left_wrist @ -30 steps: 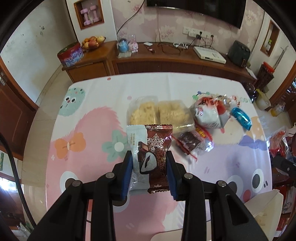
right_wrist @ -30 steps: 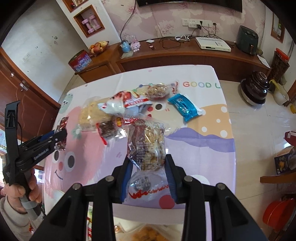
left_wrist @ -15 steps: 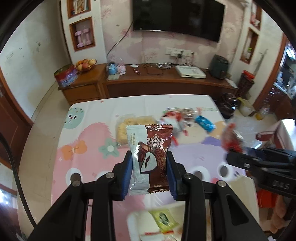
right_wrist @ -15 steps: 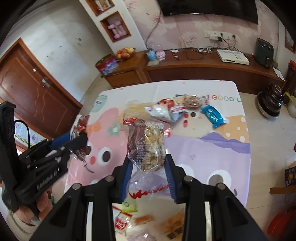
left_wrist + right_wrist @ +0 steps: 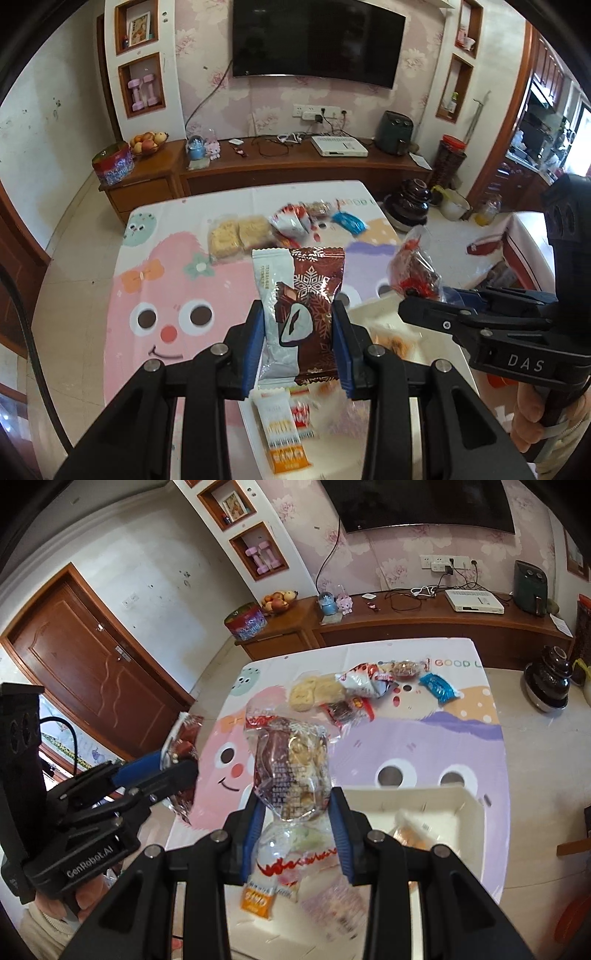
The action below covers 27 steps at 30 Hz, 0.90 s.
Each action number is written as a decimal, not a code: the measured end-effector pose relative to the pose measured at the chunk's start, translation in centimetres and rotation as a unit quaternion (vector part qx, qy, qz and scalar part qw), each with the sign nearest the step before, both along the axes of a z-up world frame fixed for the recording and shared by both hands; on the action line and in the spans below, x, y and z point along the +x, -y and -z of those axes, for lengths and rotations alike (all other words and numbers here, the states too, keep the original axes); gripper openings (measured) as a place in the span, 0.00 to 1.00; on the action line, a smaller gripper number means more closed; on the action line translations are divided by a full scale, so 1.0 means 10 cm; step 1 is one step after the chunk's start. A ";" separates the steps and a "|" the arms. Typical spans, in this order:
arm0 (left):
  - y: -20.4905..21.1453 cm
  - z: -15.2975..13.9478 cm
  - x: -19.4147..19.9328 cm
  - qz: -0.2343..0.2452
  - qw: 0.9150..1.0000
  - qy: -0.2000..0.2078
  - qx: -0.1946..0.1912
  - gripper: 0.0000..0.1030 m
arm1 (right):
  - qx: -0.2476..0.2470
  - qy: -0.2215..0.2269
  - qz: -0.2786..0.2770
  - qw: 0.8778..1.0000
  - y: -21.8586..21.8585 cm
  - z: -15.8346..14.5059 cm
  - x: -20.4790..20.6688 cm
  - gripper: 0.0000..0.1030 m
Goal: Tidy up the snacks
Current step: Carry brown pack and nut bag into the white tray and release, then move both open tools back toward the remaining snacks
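You hold a brown-and-silver snack packet [image 5: 301, 314] upright and a clear nut-cake bag [image 5: 291, 771] over the white box [image 5: 436, 801].

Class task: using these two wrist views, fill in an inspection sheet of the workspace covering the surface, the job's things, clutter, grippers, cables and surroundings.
Surface: table under a pastel cartoon cloth.
Job's things: white bin at the near edge, already holding packets; loose snacks lie at the far end, among them a blue packet.
Clutter: nothing seen apart from the snacks.
Grippers: left gripper shut on a brown-and-white snowflake packet; right gripper shut on a clear bag of mixed snacks.
Cables: black lead trailing from the left gripper; wires on the sideboard.
Surroundings: wall television, fruit bowl, wooden door.
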<state>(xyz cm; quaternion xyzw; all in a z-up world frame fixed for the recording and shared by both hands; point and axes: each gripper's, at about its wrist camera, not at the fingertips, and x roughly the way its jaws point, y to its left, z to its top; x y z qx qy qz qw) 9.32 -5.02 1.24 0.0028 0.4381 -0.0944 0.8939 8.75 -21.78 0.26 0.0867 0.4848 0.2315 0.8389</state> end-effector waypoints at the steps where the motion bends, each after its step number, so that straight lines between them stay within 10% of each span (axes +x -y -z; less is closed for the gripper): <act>1: 0.00 0.03 -0.08 0.004 1.000 -0.002 0.000 0.32 | 0.002 -0.001 0.002 1.000 -0.01 0.02 -0.08 0.34; 14: 0.04 0.74 -0.49 0.018 0.999 -0.042 0.021 0.35 | -0.058 -0.066 0.047 0.995 -0.14 0.67 -0.50 0.36; 18: -0.01 0.99 -0.53 0.017 0.997 -0.076 0.006 0.62 | -0.044 -0.085 0.076 0.992 -0.05 0.73 -0.59 0.36; 27: -0.07 1.35 -0.67 0.011 0.995 -0.095 0.016 0.74 | -0.024 -0.080 0.087 0.993 0.01 0.71 -0.79 0.42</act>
